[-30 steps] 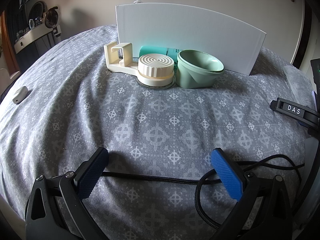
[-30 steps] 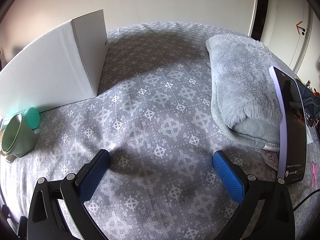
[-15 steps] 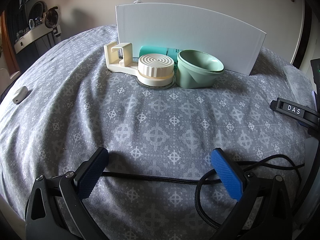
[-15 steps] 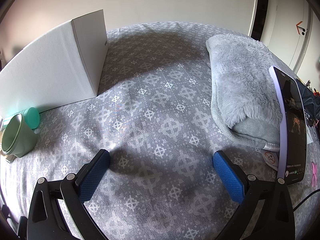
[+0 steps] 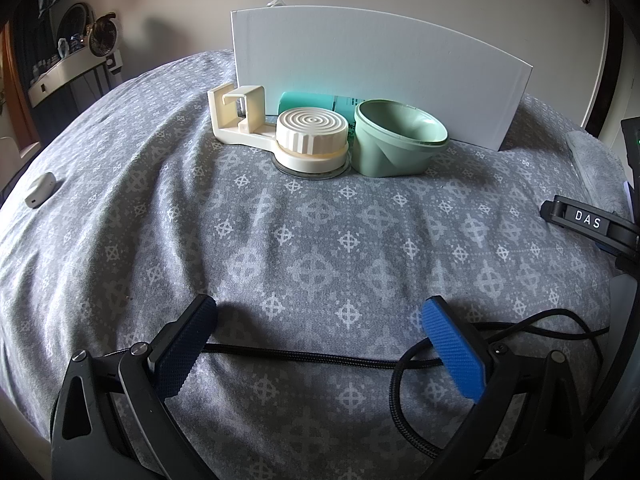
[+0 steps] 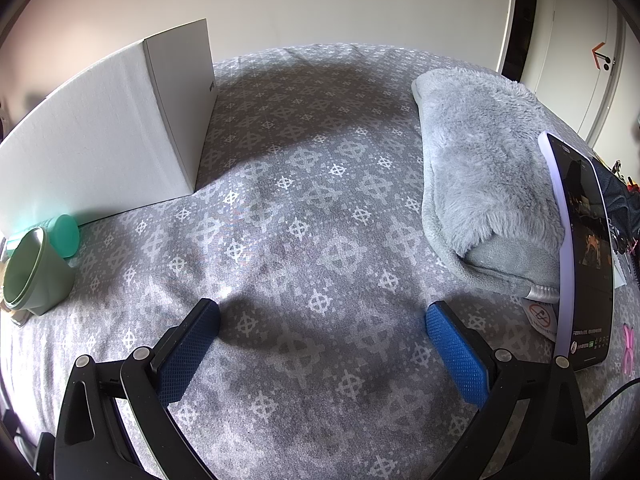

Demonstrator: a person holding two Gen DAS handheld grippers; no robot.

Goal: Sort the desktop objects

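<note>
A white box (image 5: pixel 372 76) stands upright at the far side of the grey patterned cloth (image 5: pixel 320 220). In front of it lie a cream holder with a ribbed round knob (image 5: pixel 310 140), a pale green cup (image 5: pixel 396 140) tipped on its side, and a teal tube (image 5: pixel 316 102) behind them. My left gripper (image 5: pixel 320 322) is open, well short of these things, over a black cable (image 5: pixel 304 354). In the right wrist view the box (image 6: pixel 104 136), green cup (image 6: pixel 36 268) and teal tube (image 6: pixel 66 234) sit far left. My right gripper (image 6: pixel 322 320) is open over bare cloth.
A folded grey fluffy towel (image 6: pixel 488 184) lies at the right, with a phone (image 6: pixel 580 252) propped upright beside it. A small white case (image 5: pixel 40 189) rests at the left edge of the cloth. A black part labelled DAS (image 5: pixel 588 222) shows at the right.
</note>
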